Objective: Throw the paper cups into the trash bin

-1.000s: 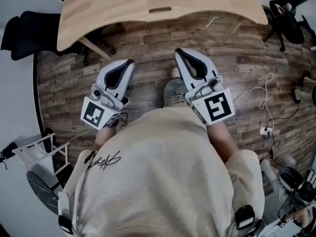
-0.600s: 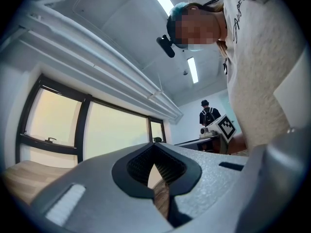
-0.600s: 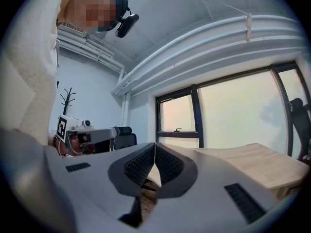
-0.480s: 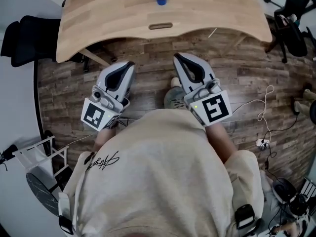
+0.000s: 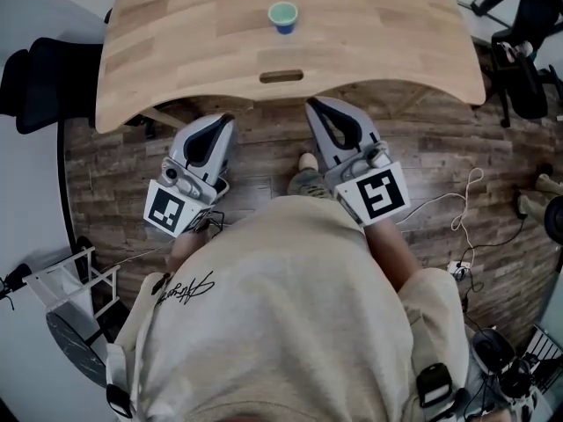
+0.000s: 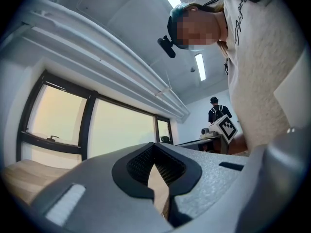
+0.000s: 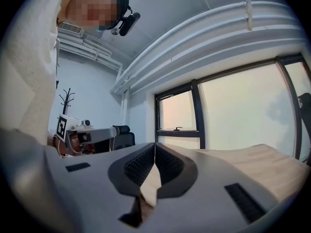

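Note:
A blue paper cup [image 5: 282,16] stands upright on the wooden table [image 5: 176,33], near the middle and a little back from the front edge. My left gripper [image 5: 227,121] and right gripper [image 5: 313,104] are held side by side over the floor, pointing at the table, their tips just short of its front edge. Both are shut with nothing between the jaws, which shows in the left gripper view [image 6: 154,147] and the right gripper view [image 7: 155,147]. No trash bin is in view.
A black chair [image 5: 35,77] stands left of the table and another [image 5: 521,55] at the right. Cables [image 5: 457,222] trail over the wood floor at the right. A white rack [image 5: 75,280] is at lower left. Another person [image 6: 214,111] stands far off.
Both grippers have moved forward together towards the table. The table and the cup have come further into view and lie closer. The jaws have stayed shut.

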The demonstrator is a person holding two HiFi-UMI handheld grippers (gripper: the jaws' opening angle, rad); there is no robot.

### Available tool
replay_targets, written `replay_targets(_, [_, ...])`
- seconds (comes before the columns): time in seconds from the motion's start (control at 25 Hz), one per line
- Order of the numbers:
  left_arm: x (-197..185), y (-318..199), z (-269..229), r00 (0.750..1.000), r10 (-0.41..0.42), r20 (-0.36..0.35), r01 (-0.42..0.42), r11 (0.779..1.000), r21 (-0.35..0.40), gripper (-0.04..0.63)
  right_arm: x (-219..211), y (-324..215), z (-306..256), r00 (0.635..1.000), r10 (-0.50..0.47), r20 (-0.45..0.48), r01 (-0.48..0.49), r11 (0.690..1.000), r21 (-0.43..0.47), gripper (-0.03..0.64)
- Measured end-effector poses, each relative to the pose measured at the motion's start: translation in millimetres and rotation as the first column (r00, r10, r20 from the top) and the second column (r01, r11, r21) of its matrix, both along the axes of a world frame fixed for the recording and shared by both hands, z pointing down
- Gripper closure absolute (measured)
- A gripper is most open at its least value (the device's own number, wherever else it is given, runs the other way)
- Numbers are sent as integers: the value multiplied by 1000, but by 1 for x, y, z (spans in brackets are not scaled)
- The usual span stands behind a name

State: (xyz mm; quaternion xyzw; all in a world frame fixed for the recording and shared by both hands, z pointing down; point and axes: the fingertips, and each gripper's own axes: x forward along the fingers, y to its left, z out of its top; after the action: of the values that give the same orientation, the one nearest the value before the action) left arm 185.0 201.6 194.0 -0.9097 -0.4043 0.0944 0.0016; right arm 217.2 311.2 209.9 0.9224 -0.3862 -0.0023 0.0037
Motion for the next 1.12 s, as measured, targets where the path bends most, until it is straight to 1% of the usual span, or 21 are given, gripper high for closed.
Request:
replay_targets(0.12, [21, 8, 0, 1000, 0, 2, 0, 1000, -4, 592, 21, 4, 0, 1000, -10, 2, 10, 1000, 0, 604])
replay_targets(0.24, [43, 18, 2, 1000, -2, 8, 2, 1000, 0, 592, 40, 12, 6, 999, -23, 30, 23, 1000, -8, 604])
replay_targets(0.36, [65, 26, 3, 1000, -21, 9, 21, 1000, -4, 592, 61, 20, 12, 998, -39, 58, 39, 999, -3, 604])
replay_targets(0.64, [100, 36, 7, 998, -56, 21, 56, 998, 3, 592, 97, 29, 19, 994, -79, 72, 80, 997, -6, 604])
replay_targets(0.88, [113, 40, 5, 997, -76, 15, 76, 997, 11, 592, 109, 26, 22, 990, -119, 73, 119, 993, -1, 604])
replay_targets(1.12, [125, 36, 7, 997, -77, 24, 77, 997, 19, 592, 122, 24, 23, 990, -119, 78, 119, 993, 8, 604])
